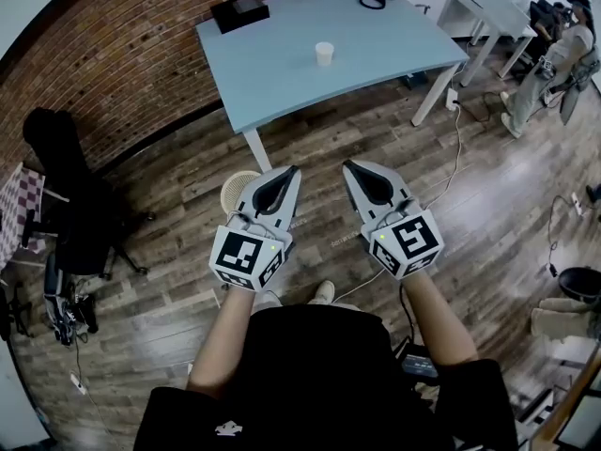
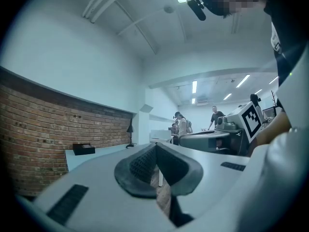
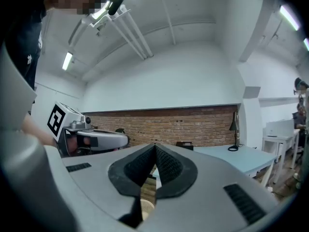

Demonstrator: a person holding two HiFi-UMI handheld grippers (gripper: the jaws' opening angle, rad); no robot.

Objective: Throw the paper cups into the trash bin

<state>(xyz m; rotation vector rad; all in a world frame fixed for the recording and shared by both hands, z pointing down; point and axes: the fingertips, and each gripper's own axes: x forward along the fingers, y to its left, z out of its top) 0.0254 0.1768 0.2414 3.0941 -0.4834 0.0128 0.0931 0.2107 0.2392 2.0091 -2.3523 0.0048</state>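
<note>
- Paper cup (image 1: 324, 53) stands upright on the pale-blue bench (image 1: 282, 78), well apart from both grippers.
- Left gripper (image 1: 293, 170) and right gripper (image 1: 346, 165): fingers clenched, holding nothing.
- Trash bin (image 1: 235, 192) sits on the floor beside the bench leg.
- Risk: an off-centre or hard squeeze could tip or crush the light cup.

No text, number or brand can be read; only square markers (image 1: 242, 252) are carried by the left gripper (image 1: 294, 170) and right gripper (image 1: 346, 164).
</note>
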